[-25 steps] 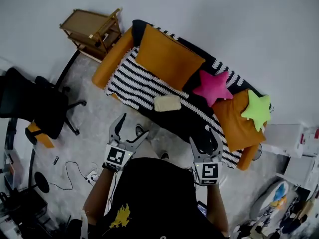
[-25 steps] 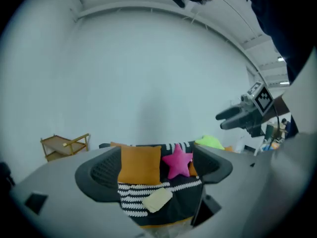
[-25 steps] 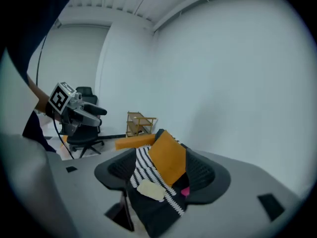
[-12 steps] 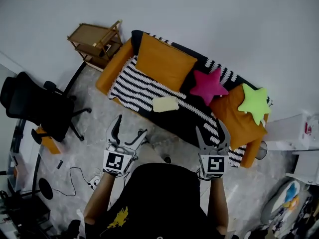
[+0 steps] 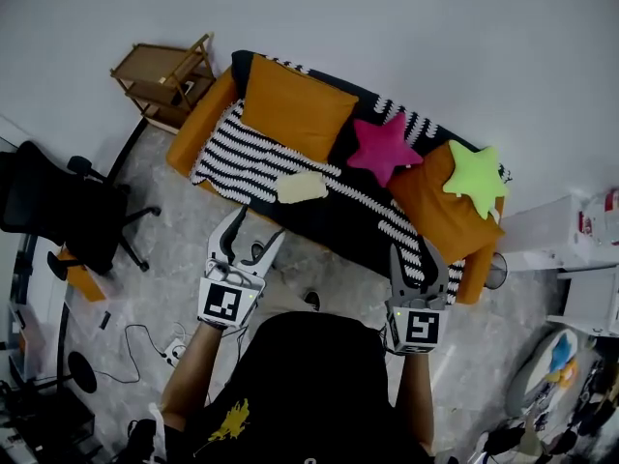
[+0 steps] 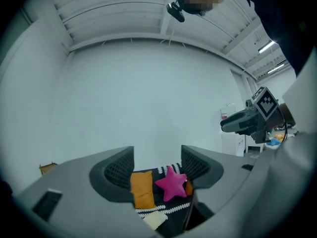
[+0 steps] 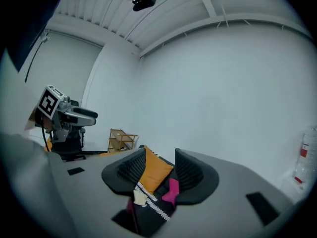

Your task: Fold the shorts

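Grey speckled floor [image 5: 164,222] fronts an orange sofa [image 5: 198,124] bearing pale cream cloth shorts [image 5: 302,187]. The left gripper [image 5: 257,230] and right gripper [image 5: 411,257], both empty, have just been narrowing their parted jaws.

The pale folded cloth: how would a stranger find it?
Find the orange sofa by the white wall. On its striped blanket, before the big orange cushion, lies the pale folded cloth. It alone is flat and cream; its neighbours are plump and bright.
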Motion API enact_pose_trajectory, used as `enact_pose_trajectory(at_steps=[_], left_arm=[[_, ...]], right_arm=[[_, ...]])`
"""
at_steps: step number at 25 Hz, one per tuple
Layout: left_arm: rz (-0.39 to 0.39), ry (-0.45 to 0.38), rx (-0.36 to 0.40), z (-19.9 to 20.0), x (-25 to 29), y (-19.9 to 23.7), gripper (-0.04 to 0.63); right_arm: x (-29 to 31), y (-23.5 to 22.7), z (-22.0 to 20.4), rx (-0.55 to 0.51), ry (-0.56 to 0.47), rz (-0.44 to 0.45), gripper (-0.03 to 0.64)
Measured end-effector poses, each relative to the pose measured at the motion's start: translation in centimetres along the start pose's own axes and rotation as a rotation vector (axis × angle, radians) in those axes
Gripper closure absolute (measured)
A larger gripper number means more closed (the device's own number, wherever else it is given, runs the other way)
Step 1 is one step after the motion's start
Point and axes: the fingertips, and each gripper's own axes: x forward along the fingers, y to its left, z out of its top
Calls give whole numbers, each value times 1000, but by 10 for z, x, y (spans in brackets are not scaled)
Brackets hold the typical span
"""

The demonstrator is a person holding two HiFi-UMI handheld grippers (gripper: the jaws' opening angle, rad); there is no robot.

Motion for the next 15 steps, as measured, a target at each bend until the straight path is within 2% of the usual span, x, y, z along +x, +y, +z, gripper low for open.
enact_pose_trajectory(at_steps=[1,3,7,11,13,15], left_arm=[[3,-3,4,1,-3,-2,317],[19,-6,18,4,-9,-2,344],[74,-1,22,11,-24,10,424],[96,3,11,16,-38,19,490],[98,2,17,16,-43,18,525],[95,-20,-12,21,-44,16,566]], right_arm=[[-3,1,-4,0,6,6,425],[-7,1,-9,-2,15,15,445],[-9,2,5,-5,-33,24,499],[-11,13,22,-36,-118,53,505],[-14,18,19,-40,-107,70,530],[-15,22,17,-35,-103,82,574]])
